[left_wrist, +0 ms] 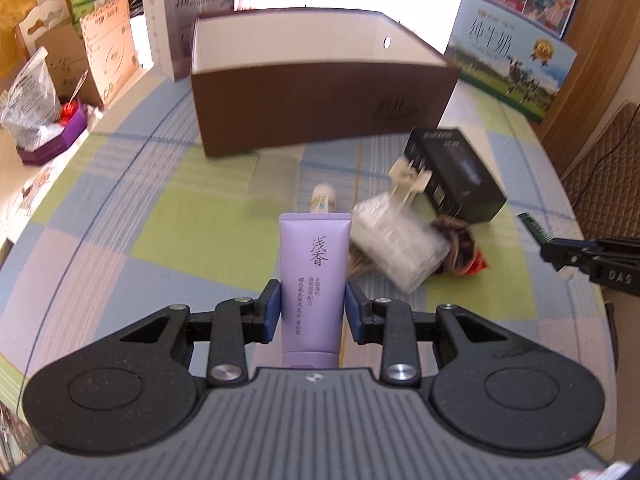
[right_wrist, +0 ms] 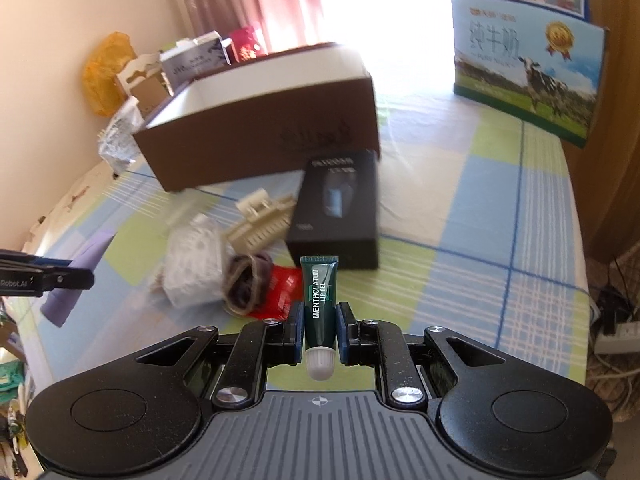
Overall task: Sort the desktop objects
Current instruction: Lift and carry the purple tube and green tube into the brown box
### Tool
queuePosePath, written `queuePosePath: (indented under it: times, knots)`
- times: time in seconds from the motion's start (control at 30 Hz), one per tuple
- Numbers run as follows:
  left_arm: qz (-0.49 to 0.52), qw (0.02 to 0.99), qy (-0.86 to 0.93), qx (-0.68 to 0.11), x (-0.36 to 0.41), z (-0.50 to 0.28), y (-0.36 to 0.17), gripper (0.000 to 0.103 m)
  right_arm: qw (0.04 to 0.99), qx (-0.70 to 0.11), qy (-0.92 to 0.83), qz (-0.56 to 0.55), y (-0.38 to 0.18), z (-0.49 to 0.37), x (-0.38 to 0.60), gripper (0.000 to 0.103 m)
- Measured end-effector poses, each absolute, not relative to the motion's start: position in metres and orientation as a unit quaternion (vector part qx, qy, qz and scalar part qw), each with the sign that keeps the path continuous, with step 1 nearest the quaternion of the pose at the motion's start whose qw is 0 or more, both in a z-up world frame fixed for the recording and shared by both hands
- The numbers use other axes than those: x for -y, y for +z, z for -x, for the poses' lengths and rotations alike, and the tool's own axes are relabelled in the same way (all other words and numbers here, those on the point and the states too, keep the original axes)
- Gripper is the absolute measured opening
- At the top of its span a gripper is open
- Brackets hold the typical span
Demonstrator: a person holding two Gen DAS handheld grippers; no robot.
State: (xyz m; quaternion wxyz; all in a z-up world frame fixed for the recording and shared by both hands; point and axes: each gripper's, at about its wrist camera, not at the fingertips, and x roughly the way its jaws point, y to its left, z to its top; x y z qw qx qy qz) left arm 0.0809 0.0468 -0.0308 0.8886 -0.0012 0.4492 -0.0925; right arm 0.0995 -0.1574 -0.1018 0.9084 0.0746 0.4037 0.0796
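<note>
Both grippers loaded, open brown cardboard box point(left_wrist: 320, 108) ahead.
Left gripper point(left_wrist: 312, 312) jaws pinch the lilac plastic tube point(left_wrist: 313, 280); right gripper point(right_wrist: 319, 330) jaws pinch the dark-green lip-gel tube point(right_wrist: 319, 300), both tubes lengthwise toward the box.

Green tube point(right_wrist: 319, 300) at lower centre read "MENTHOLATUM LIP GEL". Purple tube point(left_wrist: 311, 286) at centre carried "浅香" in large characters, smaller lines below too fine to read. Milk carton point(left_wrist: 510, 56) at upper right showed "纯牛奶". Gripper at right edge point(left_wrist: 616, 268) bore "DAS"; gripper at left edge point(right_wrist: 36, 276) read "Robot.AI".
</note>
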Motion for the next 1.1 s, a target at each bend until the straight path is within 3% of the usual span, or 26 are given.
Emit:
queuePosePath:
  times: [0.57,1.1]
  knots:
    - [-0.018,0.906,-0.143,-0.397,-0.031,-0.160,0.027,0.029,0.925,-0.351,0.113,-0.086,-0.050,-0.167,0.124,0.013]
    - [-0.016,0.913,-0.155,-0.377,-0.025,-0.244,0.042,0.029,0.934,-0.325,0.126,-0.078,-0.026,-0.247,0.111,0.013]
